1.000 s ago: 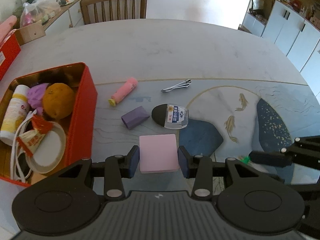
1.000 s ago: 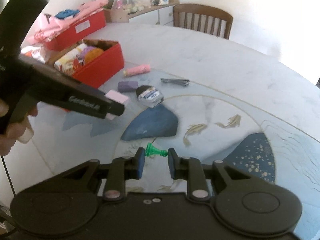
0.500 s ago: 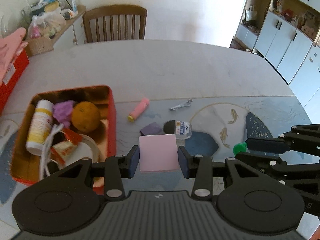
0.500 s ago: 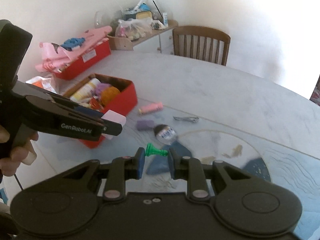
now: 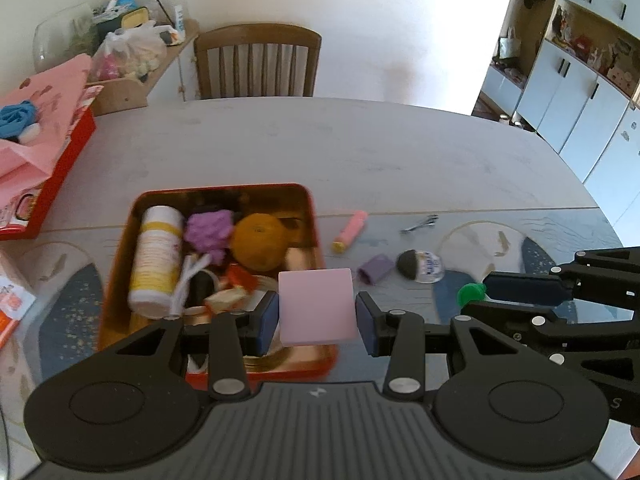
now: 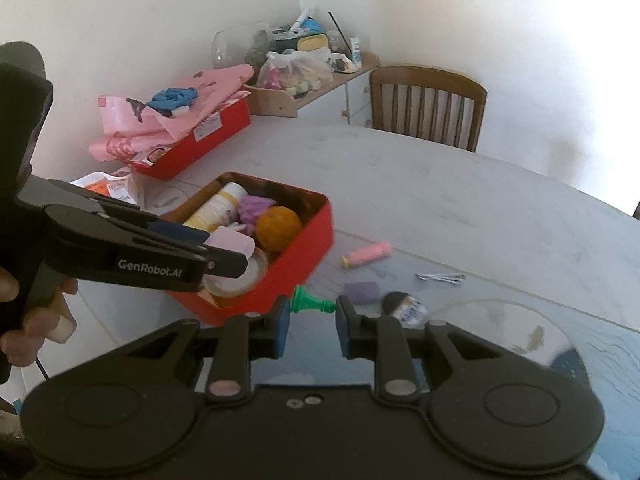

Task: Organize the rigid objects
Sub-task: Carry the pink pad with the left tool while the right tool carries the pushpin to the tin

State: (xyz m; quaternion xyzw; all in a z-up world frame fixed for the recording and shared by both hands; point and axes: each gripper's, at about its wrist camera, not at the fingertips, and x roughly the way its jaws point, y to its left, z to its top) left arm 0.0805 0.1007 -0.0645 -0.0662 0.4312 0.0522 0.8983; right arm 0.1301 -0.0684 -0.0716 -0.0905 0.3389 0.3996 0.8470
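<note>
— Over the red tin (image 5: 120, 264), what's the left gripper (image 5: 316, 314) got?

— A pink block (image 5: 316, 307), pinched flat between its two pads, hanging above the tin's near right corner.

— And the right gripper (image 6: 310, 320)?

— Clamped on a small green pawn (image 6: 312, 303), lying sideways between the pads, just off the tin's near corner.

— What's in the tin?

— A white bottle (image 5: 158, 256) along its left side, a purple lump (image 5: 210, 230) and an orange ball (image 5: 262, 242) at the back, a white cord (image 5: 188, 280) and a tape roll (image 6: 236, 280) at the front.

— And on the table (image 5: 360, 152)?

— To the right of the tin: a pink tube (image 5: 351, 231) nearest it, a purple eraser (image 5: 375, 268) beyond, then a dark pebble-like thing with a label (image 5: 420, 266). Nail clippers (image 5: 420, 224) lie farthest right. All sit apart from each other.
</note>
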